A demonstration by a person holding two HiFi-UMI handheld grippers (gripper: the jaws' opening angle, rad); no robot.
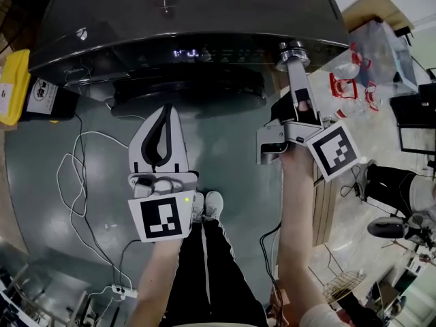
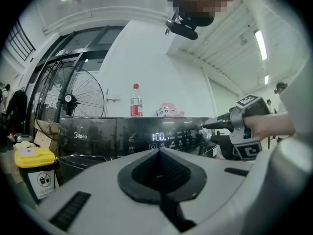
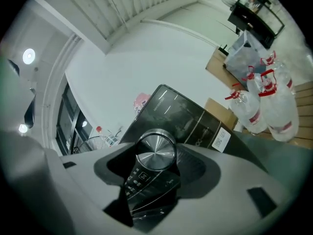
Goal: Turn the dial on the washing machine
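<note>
- I am working the turning step itself: my right gripper (image 1: 293, 61) is reaching up to the front panel of the washing machine (image 1: 204, 19).
- The dial (image 3: 155, 152) is sitting at the right end of that panel, a brushed metal knob, right between my right jaws.
- In the right gripper view the jaws are pressing on the knob's two sides, so I am reading them as clenched on it.
- My left gripper (image 1: 167, 109) is hanging well back from the machine, jaws together on nothing.
- The display (image 2: 157, 136) is glowing with 1:00, so the machine is taking input.
- Next I am planning to roll the right wrist about the knob's axis, keeping the squeeze even so the pads are not slipping on the smooth rim.
</note>
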